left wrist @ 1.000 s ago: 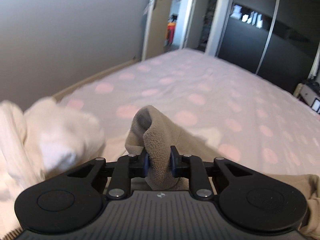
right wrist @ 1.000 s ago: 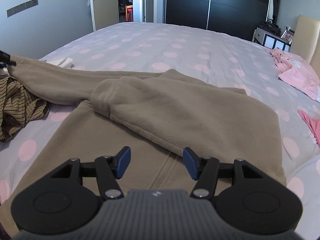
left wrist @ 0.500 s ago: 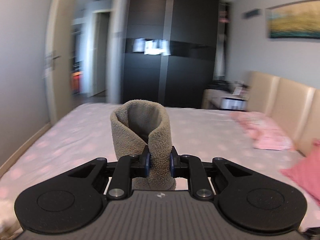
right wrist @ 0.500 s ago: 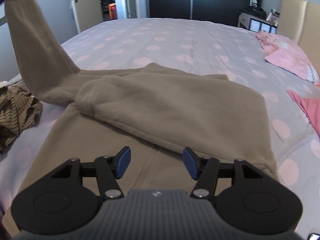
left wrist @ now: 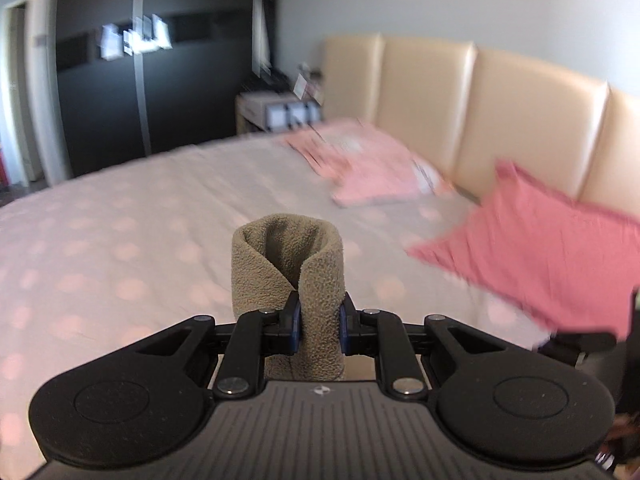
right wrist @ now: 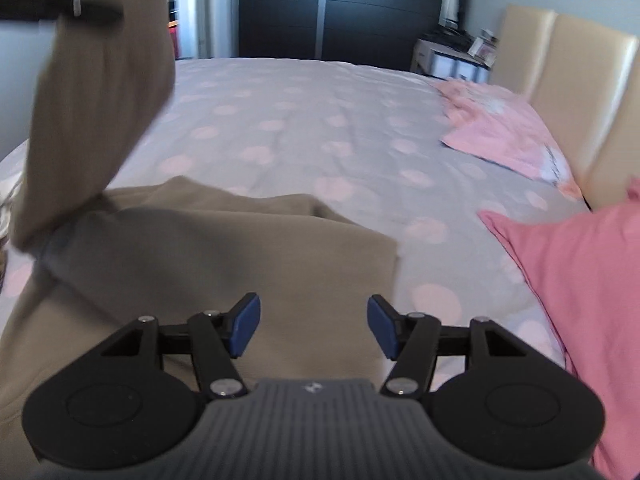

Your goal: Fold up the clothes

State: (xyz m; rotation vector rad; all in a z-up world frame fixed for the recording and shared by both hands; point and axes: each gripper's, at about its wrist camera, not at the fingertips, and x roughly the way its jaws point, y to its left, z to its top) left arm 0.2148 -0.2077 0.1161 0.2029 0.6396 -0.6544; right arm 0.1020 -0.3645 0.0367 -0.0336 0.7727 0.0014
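A beige fleece top [right wrist: 224, 264] lies spread on the bed. One of its sleeves [right wrist: 104, 92] is lifted high at the left of the right wrist view, held by my left gripper [right wrist: 68, 4] at the top left corner. In the left wrist view my left gripper [left wrist: 319, 322] is shut on the sleeve cuff [left wrist: 288, 264], which curls up above the pads. My right gripper [right wrist: 314, 328] hovers open over the near right part of the fleece body, with nothing between its fingers.
The bed has a pale cover with pink dots [right wrist: 304, 128]. A pink pillow [right wrist: 580, 288] lies at the right, and a folded light pink garment [right wrist: 504, 132] lies near the beige headboard [right wrist: 580, 80]. A dark wardrobe [right wrist: 340, 8] and a nightstand [left wrist: 280, 112] stand behind.
My left gripper swung the sleeve up off the bed and to the right, turning from the door side toward the headboard. The right gripper shifted right over the fleece, still open.
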